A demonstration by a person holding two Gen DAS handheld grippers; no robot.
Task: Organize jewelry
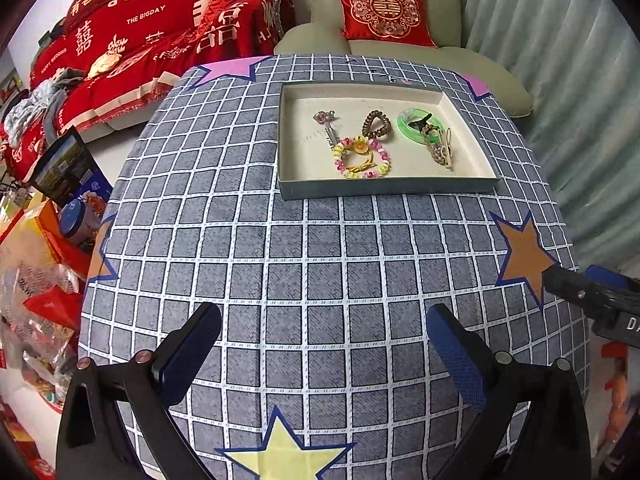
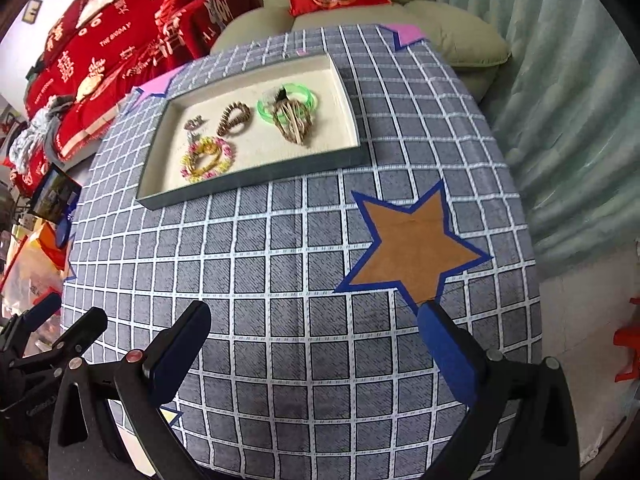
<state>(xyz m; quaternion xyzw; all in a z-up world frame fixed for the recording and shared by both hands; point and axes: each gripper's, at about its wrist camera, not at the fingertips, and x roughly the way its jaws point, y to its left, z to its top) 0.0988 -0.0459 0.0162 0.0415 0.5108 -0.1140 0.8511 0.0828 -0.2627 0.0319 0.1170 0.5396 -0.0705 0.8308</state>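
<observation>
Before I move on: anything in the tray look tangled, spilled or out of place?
One thing: in the tray, the woven brown bracelet lies piled across the green bangle with a dark clip, not apart. Nothing has spilled onto the tablecloth.

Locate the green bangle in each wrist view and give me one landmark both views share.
Left wrist view: the green bangle lies in the tray's far right part, upper centre-right of the picture.
Right wrist view: the green bangle lies in the tray's far right part, upper centre of the picture.
Shared landmark: the brown star on the tablecloth, nearer than the tray and to its right.
</observation>
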